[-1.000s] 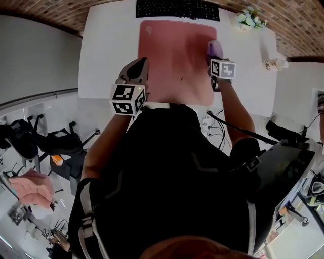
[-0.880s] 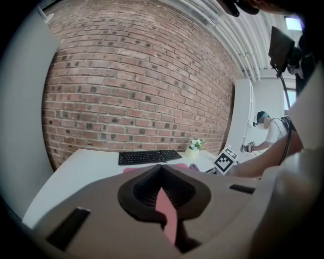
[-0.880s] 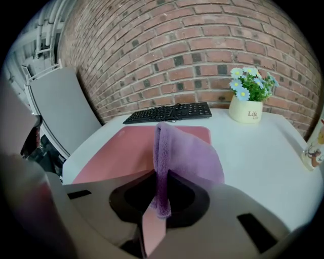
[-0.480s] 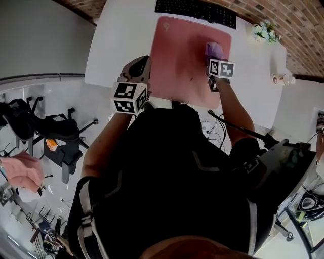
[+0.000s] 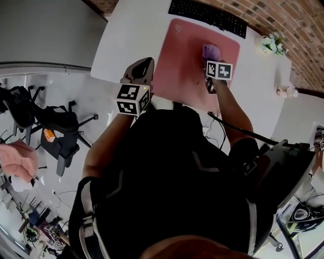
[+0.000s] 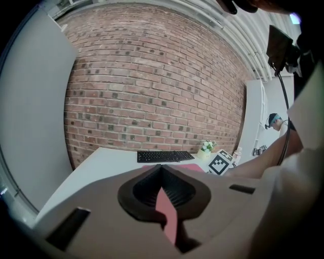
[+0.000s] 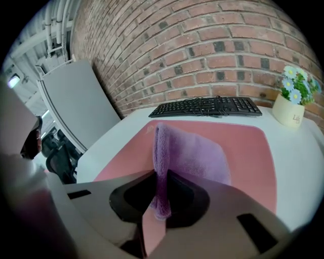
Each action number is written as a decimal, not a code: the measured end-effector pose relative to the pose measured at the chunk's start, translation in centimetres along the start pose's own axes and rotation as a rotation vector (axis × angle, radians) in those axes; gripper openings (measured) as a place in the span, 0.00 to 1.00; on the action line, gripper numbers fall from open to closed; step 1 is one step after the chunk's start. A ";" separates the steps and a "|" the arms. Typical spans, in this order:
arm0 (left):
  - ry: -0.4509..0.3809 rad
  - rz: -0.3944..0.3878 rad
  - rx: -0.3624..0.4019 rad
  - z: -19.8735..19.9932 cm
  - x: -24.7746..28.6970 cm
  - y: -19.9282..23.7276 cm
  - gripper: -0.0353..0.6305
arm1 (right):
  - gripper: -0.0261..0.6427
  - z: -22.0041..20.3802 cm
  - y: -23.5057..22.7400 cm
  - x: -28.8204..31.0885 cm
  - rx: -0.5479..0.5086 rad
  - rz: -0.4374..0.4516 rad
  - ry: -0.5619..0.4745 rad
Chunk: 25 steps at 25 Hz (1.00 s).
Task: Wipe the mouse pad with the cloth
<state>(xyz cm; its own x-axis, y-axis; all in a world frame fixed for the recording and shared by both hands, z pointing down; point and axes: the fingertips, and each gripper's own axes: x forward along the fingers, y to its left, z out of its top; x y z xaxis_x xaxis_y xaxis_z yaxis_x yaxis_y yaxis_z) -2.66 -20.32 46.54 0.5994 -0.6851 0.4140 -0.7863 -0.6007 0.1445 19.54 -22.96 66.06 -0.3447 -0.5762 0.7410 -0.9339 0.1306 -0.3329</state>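
Right gripper view: right gripper (image 7: 158,178) clamps cloth (image 7: 197,157) on mouse pad (image 7: 253,157); left gripper (image 6: 162,174), closed and empty, pins nothing, so the pad may slide.

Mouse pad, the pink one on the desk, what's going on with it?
A person at a white desk holds a gripper in each hand. The right gripper is shut on a purple cloth, which lies spread on the mouse pad, towards its right side. The left gripper is shut with nothing in it, near the pad's left edge. A keyboard sits beyond the pad.
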 end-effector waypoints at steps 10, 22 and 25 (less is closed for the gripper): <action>-0.010 0.057 -0.026 -0.1 -1.4 1.7 0.06 | 0.12 1.4 4.0 2.7 -0.053 0.073 0.031; -0.020 0.120 -0.055 -0.7 -3.2 3.3 0.06 | 0.12 2.6 8.2 5.8 -0.107 0.150 0.067; -0.022 0.141 -0.067 -0.8 -3.7 3.9 0.06 | 0.12 2.7 9.3 6.4 -0.116 0.163 0.076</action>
<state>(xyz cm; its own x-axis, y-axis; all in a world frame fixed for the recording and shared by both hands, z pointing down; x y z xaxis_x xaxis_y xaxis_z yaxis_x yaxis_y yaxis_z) -8.06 -19.77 46.26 0.4850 -0.7700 0.4146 -0.8707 -0.4694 0.1466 8.95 -27.60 66.13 -0.4945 -0.4781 0.7259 -0.8682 0.3117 -0.3861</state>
